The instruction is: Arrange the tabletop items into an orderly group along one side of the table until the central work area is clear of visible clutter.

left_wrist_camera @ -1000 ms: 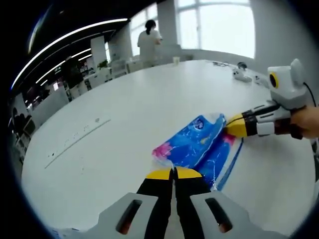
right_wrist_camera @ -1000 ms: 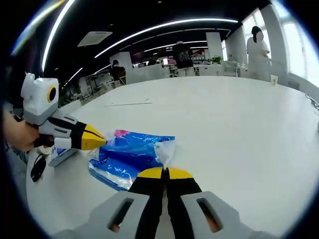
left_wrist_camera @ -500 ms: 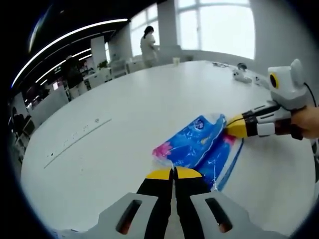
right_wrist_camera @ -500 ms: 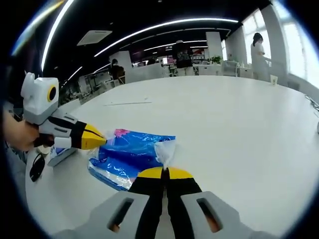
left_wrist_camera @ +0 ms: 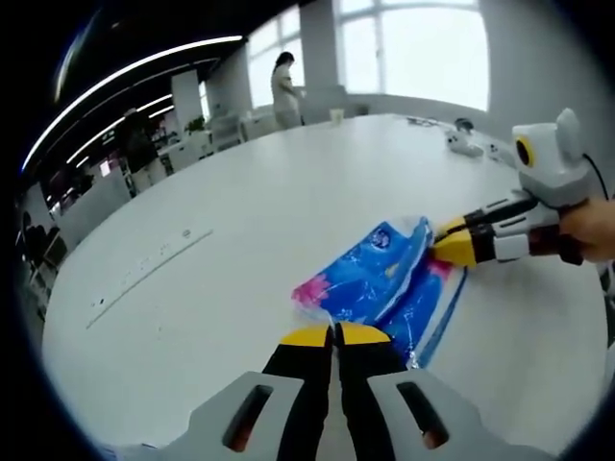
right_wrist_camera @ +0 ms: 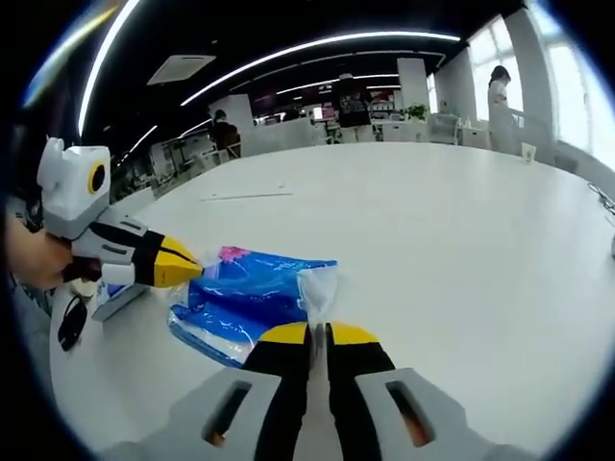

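Observation:
A blue plastic package with a pink end [left_wrist_camera: 384,279] [right_wrist_camera: 245,298] lies on the white table [left_wrist_camera: 250,202] [right_wrist_camera: 461,240]. It is stretched between my two grippers. My left gripper [left_wrist_camera: 335,333] is shut, and the pack's pink end sits right at its tips. The same gripper [right_wrist_camera: 183,272] enters the right gripper view from the left and pinches the pack's clear seam. My right gripper [right_wrist_camera: 318,332] shows a narrow gap between its jaws, with the clear end flap [right_wrist_camera: 318,288] standing in that gap. Seen from the left gripper view, the right gripper [left_wrist_camera: 444,240] touches the pack's far end.
A small blue and white box [right_wrist_camera: 120,300] and dark glasses [right_wrist_camera: 71,324] lie near the table edge by the left hand. White gadgets [left_wrist_camera: 466,144] and a cup [left_wrist_camera: 336,116] sit far off. A long thin strip [left_wrist_camera: 144,276] lies on the table. People stand in the background.
My right gripper's jaws have parted slightly around the flap; before, they were pressed together. The left gripper and the package have stayed where they were.

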Available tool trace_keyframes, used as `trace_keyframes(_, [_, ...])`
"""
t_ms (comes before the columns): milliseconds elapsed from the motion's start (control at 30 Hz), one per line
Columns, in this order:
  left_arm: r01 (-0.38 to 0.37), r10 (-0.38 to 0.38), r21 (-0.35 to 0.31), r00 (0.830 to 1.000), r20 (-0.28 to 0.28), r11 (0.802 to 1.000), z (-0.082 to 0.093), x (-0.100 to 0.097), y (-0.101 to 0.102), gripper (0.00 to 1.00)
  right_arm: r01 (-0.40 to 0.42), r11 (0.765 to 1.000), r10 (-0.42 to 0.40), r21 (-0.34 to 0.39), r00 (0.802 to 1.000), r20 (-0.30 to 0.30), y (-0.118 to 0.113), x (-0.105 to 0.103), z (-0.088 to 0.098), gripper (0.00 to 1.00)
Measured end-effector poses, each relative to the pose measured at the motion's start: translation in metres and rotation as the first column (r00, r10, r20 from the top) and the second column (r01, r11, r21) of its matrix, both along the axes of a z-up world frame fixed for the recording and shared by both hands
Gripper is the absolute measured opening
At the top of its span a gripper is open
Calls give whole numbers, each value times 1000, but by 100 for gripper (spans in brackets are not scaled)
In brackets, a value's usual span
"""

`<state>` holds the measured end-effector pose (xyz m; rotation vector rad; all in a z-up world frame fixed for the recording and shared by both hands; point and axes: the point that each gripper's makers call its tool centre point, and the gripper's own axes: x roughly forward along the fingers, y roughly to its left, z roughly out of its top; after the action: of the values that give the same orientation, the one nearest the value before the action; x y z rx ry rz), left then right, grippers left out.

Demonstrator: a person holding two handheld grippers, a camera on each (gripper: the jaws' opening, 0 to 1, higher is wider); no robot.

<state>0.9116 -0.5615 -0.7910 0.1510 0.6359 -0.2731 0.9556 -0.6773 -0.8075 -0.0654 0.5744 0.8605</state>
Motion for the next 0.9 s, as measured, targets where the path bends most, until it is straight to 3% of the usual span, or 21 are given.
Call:
trace_keyframes(300, [6,-6,16,1000,8,1000,4,-1,1,1,-9,1000,9,7,1000,1,1,-3,1,9])
trace_keyframes(700, [-17,14,52,999,46,999,17,0,8,28,8,1000,-8,-15,999,31,-6,0,4,34])
trace_keyframes(900, [-9,5,75,999,53,997,22,-3,8,36,23,1000,-22,-12,999,42,-11,-5,11,39])
